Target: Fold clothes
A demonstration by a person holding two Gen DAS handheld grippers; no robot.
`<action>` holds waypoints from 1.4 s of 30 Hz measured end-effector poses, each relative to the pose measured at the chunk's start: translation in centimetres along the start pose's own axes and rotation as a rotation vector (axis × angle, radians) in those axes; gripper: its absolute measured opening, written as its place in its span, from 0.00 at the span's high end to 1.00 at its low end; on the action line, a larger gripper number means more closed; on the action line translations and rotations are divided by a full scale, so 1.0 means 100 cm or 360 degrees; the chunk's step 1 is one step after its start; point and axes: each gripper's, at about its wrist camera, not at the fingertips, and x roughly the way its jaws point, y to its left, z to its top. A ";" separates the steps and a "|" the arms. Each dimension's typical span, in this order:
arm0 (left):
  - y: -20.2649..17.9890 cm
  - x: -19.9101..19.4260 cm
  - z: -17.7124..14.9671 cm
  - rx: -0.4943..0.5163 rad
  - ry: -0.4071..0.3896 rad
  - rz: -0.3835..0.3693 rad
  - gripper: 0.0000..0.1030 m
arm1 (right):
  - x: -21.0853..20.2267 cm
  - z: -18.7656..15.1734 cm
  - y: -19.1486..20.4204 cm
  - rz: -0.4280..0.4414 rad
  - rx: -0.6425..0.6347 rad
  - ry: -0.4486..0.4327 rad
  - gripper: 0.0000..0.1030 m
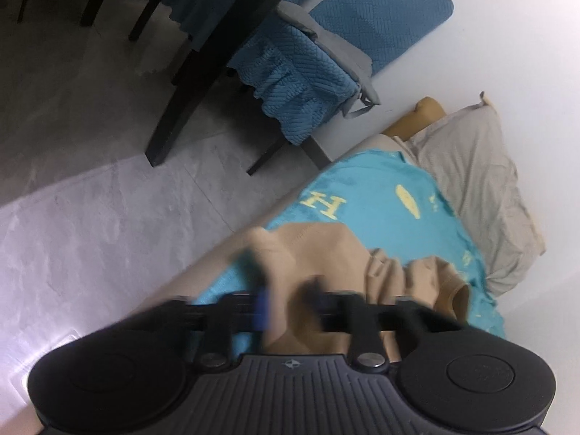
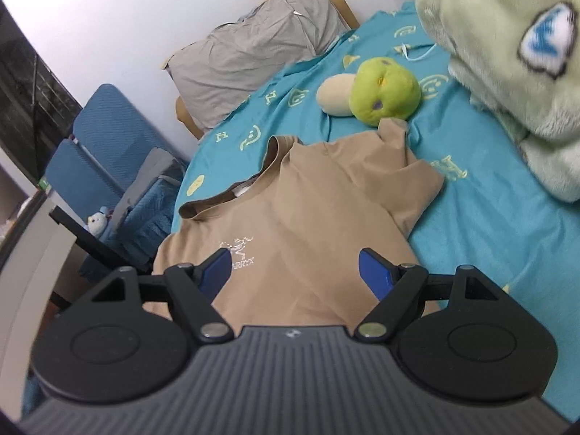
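Note:
A tan T-shirt [image 2: 308, 214] with a white chest logo lies face up on the turquoise bedsheet [image 2: 489, 224], collar toward the pillow, one sleeve bunched near the green toy. My right gripper [image 2: 295, 272] is open above the shirt's chest, blue fingers apart and empty. In the left wrist view the same shirt [image 1: 326, 253] lies on the sheet [image 1: 380, 210] near the bed's edge. My left gripper [image 1: 286, 301] is over the shirt's edge, its fingers blurred by motion and a small gap apart with tan cloth between them; whether it grips is unclear.
A grey pillow [image 2: 250, 50] lies at the bed's head. A green round plush [image 2: 384, 90] and a large pale green plush [image 2: 514, 65] lie on the sheet beyond the shirt. A dark chair with blue covers [image 1: 290, 69] stands beside the bed on the grey floor [image 1: 90, 181].

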 end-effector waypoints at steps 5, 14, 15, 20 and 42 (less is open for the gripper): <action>-0.007 -0.010 0.021 0.0094 -0.0118 -0.0061 0.98 | -0.005 -0.003 0.001 -0.0041 -0.0022 -0.0029 0.22; -0.023 -0.006 0.046 0.0466 -0.0112 0.0266 0.95 | -0.027 0.001 0.006 -0.0263 -0.0140 -0.0315 0.22; -0.024 -0.008 0.044 0.0482 -0.0109 0.0266 0.92 | -0.026 0.001 0.006 -0.0270 -0.0136 -0.0305 0.22; -0.037 -0.035 0.033 0.0621 -0.0100 0.0227 0.49 | -0.019 -0.001 0.006 -0.0250 -0.0158 -0.0225 0.22; -0.115 -0.301 -0.138 0.1259 -0.0131 -0.0130 0.00 | -0.081 -0.034 0.015 -0.0121 -0.0296 -0.0220 0.22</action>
